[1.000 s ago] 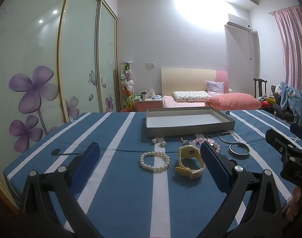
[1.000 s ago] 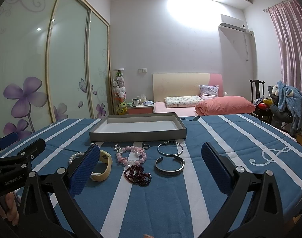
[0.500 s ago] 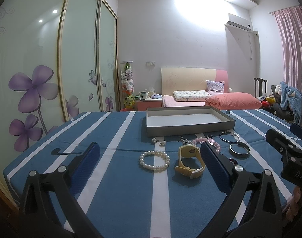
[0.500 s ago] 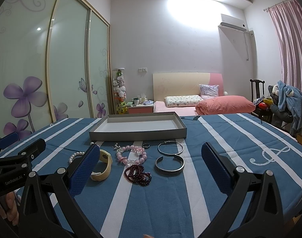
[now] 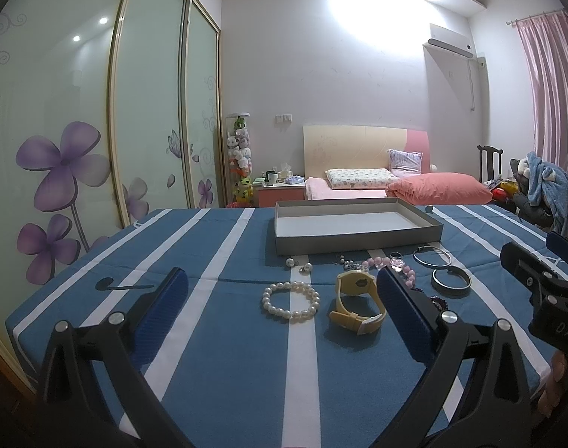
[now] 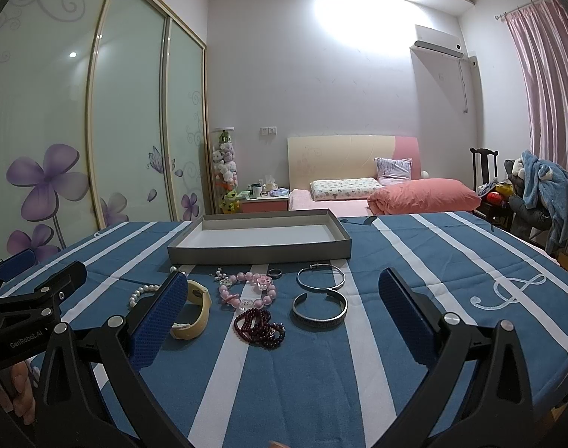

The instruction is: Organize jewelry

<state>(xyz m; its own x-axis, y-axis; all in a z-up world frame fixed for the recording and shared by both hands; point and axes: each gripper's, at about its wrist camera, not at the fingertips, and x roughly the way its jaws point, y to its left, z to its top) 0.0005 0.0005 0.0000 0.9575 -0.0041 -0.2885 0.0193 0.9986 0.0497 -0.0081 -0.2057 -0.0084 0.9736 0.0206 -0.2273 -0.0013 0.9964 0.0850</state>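
Observation:
A shallow grey tray (image 5: 358, 242) (image 6: 259, 252) with a white floor stands on the blue striped tablecloth. In front of it lie a white pearl bracelet (image 5: 290, 301) (image 6: 142, 294), a yellow watch (image 5: 356, 300) (image 6: 196, 310), a pink bead bracelet (image 6: 248, 291) (image 5: 390, 264), a dark red bead bracelet (image 6: 259, 327), a small ring (image 6: 274, 271), a thin silver bangle (image 6: 320, 277) (image 5: 432, 255), a wide silver cuff (image 6: 320, 310) (image 5: 451, 280) and two pearl earrings (image 5: 299, 264). My left gripper (image 5: 280, 313) is open and empty, short of the pearl bracelet. My right gripper (image 6: 282, 313) is open and empty, short of the red beads.
The tablecloth's near edge (image 6: 567, 358) drops off at the right. A wardrobe with flower-printed glass doors (image 5: 78, 156) stands left. A bed with a pink pillow (image 6: 422, 194) and a chair piled with clothes (image 6: 541, 194) are behind the table.

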